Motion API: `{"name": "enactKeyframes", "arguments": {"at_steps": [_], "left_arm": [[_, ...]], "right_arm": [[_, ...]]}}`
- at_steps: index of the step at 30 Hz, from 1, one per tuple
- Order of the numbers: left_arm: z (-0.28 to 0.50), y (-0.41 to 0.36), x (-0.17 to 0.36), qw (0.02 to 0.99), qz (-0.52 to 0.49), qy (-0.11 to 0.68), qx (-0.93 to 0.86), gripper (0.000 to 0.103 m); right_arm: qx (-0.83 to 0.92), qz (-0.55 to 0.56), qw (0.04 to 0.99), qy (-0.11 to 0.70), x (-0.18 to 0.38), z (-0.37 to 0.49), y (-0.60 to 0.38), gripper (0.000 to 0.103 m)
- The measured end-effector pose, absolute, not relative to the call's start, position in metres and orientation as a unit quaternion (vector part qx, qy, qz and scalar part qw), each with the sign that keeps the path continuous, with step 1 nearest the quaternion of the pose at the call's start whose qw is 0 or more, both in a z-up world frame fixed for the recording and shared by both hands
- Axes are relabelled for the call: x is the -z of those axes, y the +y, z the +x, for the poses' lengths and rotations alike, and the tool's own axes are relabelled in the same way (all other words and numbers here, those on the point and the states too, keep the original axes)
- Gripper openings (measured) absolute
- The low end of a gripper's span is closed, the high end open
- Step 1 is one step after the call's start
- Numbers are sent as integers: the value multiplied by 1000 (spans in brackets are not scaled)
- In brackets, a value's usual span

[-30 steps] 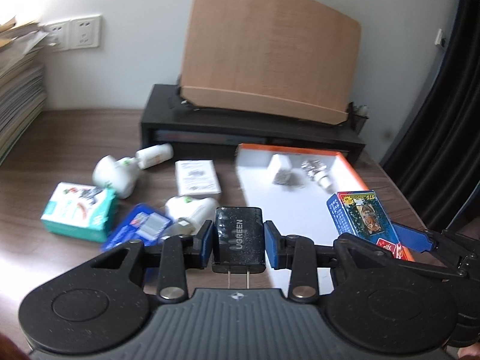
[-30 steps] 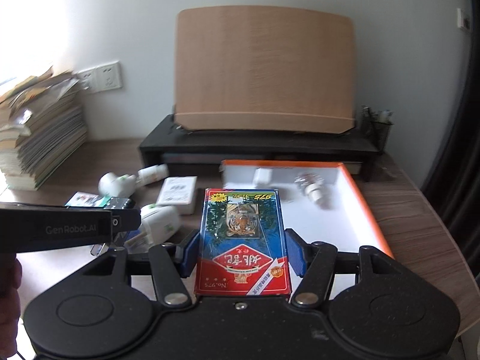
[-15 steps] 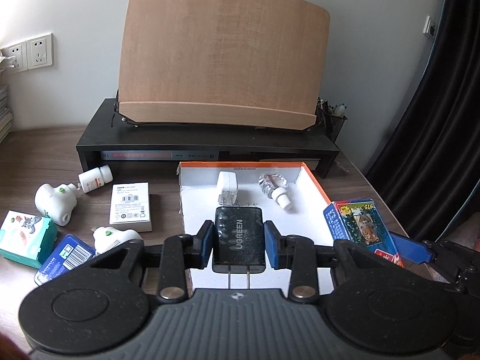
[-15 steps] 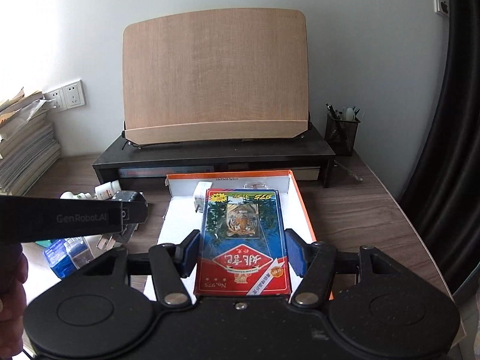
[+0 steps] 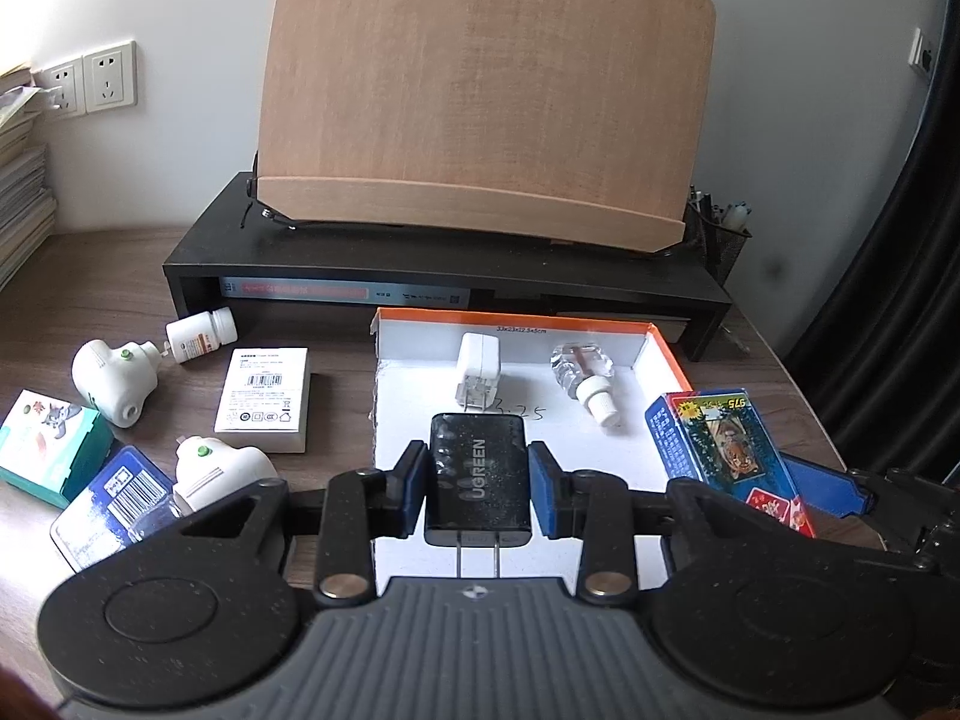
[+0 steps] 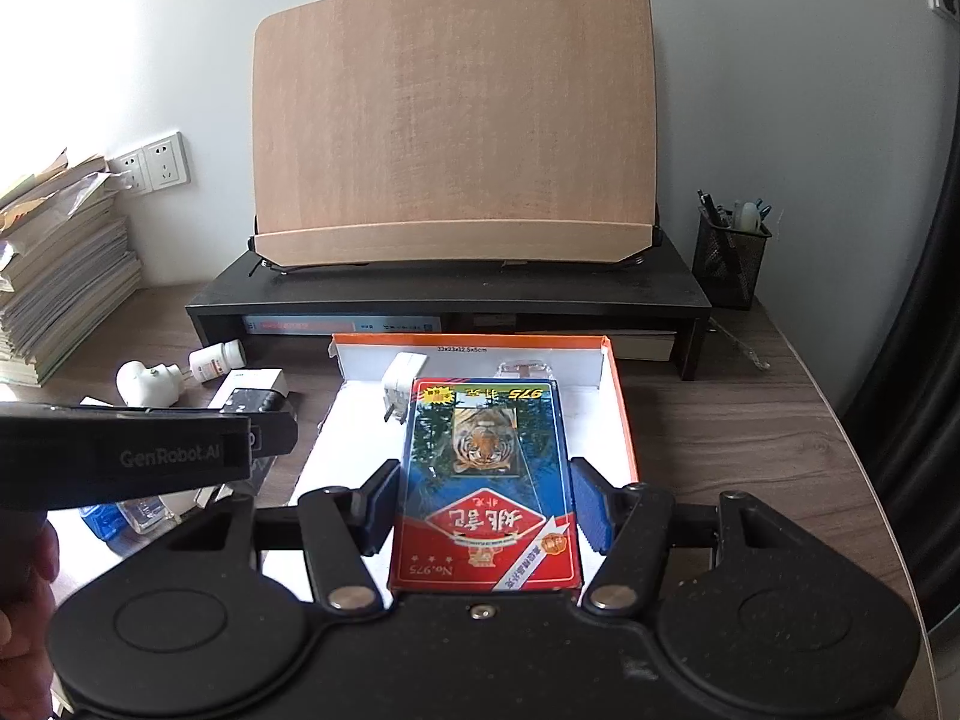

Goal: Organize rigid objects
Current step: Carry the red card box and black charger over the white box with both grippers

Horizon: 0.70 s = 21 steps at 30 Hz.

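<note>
L gripper (image 5: 478,474): closed on a black charger (image 5: 478,477), one blue pad on each side face, prongs pointing back toward the camera. The charger hangs over the near part of the white tray (image 5: 420,420), whose rim is orange.

Ahead of the L gripper, inside the tray: a white plug (image 5: 479,369) w/ prongs toward the gripper, and to its right a clear bottle (image 5: 585,369) lying on its side, white neck toward the gripper. The two are apart, both near the far wall.

R gripper (image 6: 486,501): closed on a card box (image 6: 486,480) (red/blue, tiger print), pads against its long edges, box lying flat betw. the fingers. It sits over the right half of the tray. In the L view the same box appears to the right of the L gripper, at the tray's right rim, w/ one blue R finger visible beyond it.

Left of the L gripper, on the desk (image 5: 90,276), outside the tray:
- white box (image 5: 264,399), flat, just beside the tray's left wall
- two white plug-in units (image 5: 114,381), one ahead-left, one close to the L finger
- pill bottle (image 5: 201,336) on its side, touching the far unit's tip
- green box (image 5: 51,447) and blue pack (image 5: 108,504), nearest the left edge

Beyond the tray: black riser (image 5: 444,282) carrying a wood board (image 5: 486,90), tilted back. A pen cup (image 6: 729,258) stands right of the riser. A book stack (image 6: 60,276) is far left by the wall.

In the R view a hand (image 6: 24,576) holds the L gripper body at lower left.
</note>
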<state>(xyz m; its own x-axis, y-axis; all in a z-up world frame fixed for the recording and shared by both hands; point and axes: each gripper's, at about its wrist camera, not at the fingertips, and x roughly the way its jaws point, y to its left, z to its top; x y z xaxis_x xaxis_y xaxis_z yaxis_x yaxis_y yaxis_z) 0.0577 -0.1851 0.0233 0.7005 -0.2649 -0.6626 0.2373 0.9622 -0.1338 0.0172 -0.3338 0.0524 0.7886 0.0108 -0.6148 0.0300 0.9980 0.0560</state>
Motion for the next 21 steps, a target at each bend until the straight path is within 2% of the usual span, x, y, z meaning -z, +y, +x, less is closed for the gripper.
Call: {"name": "enactKeyframes", "arguments": {"at_steps": [21], "left_arm": [[71,-204,-8,918,-16,379,118,36]], "right_arm": [[-15,19,936,352,-36,38,-349,71]]}}
